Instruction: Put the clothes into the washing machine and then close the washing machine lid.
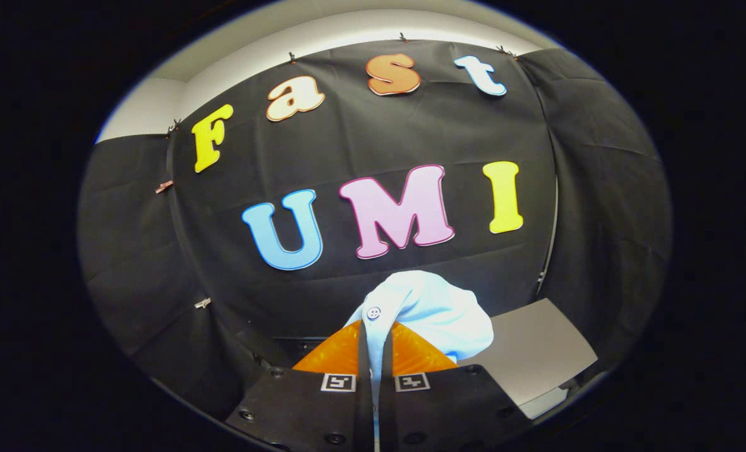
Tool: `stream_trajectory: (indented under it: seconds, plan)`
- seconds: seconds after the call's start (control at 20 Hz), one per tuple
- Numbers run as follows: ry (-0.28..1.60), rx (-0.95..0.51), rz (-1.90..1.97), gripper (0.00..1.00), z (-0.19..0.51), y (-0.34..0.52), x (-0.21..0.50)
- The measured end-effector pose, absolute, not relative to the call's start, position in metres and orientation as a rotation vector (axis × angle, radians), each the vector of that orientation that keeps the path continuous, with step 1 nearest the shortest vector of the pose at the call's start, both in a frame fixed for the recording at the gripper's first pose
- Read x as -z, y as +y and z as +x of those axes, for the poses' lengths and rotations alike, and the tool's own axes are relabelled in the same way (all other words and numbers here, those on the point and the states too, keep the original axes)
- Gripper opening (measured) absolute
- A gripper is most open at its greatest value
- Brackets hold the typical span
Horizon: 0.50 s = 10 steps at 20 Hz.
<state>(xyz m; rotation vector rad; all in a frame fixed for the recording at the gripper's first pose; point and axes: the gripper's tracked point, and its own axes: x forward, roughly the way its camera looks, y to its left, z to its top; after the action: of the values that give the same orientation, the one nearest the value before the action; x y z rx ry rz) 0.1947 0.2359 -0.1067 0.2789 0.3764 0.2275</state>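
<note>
My gripper is shut on a light blue garment, a shirt with a white button near the pinched edge. The cloth is squeezed in the thin gap between both fingers and bunches up just ahead of them, held up in the air in front of the black cloth wall. To the right of the fingers and lower down lies a flat grey panel, which looks like the washing machine's top or lid; I cannot tell which. The drum opening is hidden.
The black cloth wall stands close ahead and wraps round both sides. A white wall strip runs above it. Small clips pin the cloth at the left.
</note>
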Motion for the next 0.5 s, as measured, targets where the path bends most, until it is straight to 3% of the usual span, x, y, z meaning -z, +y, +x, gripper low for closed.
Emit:
stream_trajectory:
  seconds: [0.5]
  plan:
    - [0.434,-0.366,0.288,0.08,0.199,0.351,0.133]
